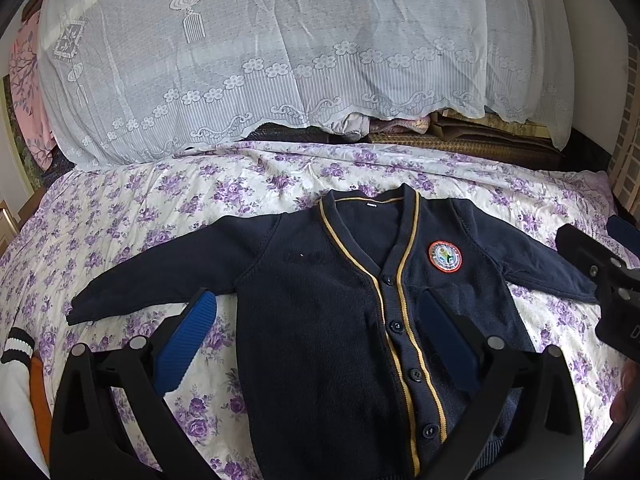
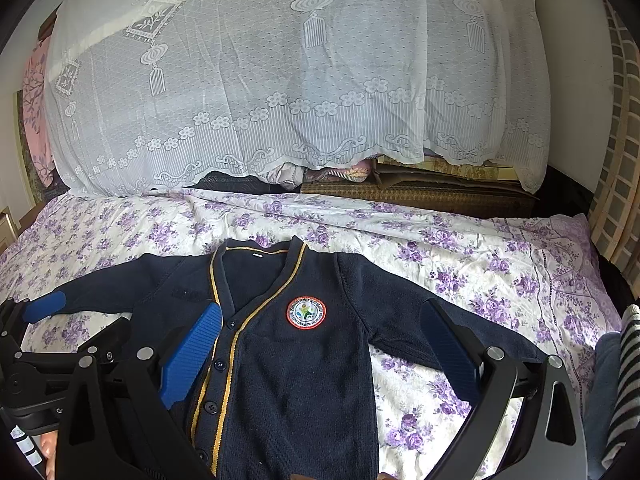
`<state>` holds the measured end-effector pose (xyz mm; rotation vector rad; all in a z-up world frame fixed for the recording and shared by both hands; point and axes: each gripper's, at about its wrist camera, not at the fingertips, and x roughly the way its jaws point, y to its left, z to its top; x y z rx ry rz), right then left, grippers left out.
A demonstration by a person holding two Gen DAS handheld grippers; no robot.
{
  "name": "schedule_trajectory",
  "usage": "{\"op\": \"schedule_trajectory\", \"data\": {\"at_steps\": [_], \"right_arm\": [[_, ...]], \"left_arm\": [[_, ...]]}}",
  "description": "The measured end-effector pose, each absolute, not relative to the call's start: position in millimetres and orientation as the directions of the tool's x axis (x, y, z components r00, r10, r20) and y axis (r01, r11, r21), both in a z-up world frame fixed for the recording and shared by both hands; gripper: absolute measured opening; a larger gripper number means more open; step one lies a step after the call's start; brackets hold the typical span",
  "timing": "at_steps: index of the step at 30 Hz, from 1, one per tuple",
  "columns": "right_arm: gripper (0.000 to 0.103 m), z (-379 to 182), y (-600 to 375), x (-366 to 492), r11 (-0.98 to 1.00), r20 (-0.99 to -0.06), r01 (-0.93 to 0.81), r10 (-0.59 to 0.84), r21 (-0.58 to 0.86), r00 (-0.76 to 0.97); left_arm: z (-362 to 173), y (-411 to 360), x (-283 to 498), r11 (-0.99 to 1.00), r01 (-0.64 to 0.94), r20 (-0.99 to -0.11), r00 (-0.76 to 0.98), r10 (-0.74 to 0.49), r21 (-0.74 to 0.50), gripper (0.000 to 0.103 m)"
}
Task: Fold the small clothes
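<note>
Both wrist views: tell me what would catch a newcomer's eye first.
A navy cardigan with gold trim lies flat, sleeves spread, in the middle of the purple-flowered bedsheet. Its round red-rimmed badge stands out on the chest. Behind it, a white lace cloth drapes a big pile at the far side of the bed, and both tongs, left and right, hang open over the cardigan.

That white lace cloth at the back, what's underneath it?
The white lace cloth drapes a big mound. Below its scalloped hem peek folded pale fabrics and a brown woven mat. What makes up the mound itself is covered.
</note>
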<state>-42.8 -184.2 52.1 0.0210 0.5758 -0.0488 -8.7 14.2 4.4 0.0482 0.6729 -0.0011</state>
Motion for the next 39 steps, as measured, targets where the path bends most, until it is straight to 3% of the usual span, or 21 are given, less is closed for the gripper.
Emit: {"op": "schedule_trajectory", "data": {"at_steps": [39], "right_arm": [[0.100,51,-186,-44,0.999,-0.542,0.052,-0.039,0.009,0.840]], "left_arm": [[-9,17,-11,0.999,0.016,-0.632,0.775,0.016,0.045,0.099]]}}
